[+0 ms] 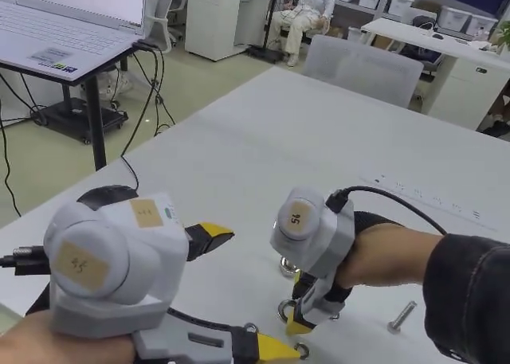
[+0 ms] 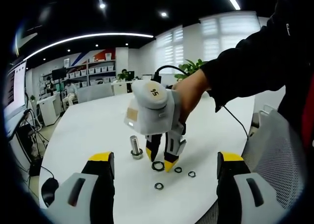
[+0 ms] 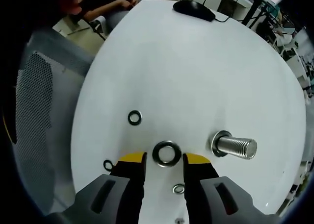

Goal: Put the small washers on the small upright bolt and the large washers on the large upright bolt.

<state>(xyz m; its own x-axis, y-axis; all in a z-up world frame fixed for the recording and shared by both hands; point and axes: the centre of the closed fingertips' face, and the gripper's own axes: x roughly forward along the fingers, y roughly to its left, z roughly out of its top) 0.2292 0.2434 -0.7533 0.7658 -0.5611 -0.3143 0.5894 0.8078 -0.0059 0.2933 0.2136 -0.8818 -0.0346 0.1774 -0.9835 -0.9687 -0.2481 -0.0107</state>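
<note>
The large upright bolt [image 3: 235, 146] stands on the white table [image 1: 335, 133] with a ring at its base; it also stands left of the right gripper as bolt [image 2: 135, 146]. A large washer [image 3: 167, 153] lies flat between the jaws of my right gripper [image 3: 165, 158], which points down at the table, open and straddling it. Small washers [image 3: 134, 117] [image 3: 108, 164] [image 3: 179, 188] lie around it. A smaller bolt [image 1: 402, 316] lies on its side to the right. My left gripper [image 1: 245, 292] is open and holds nothing, facing the right gripper [image 2: 159, 159].
A black mouse [image 3: 194, 9] and its cable sit near the table's left edge. A mesh chair [image 3: 44, 87] stands by the near side. A laptop [image 1: 56, 37] rests on a stand beyond the table, and a grey chair [image 1: 362, 65] at the far side.
</note>
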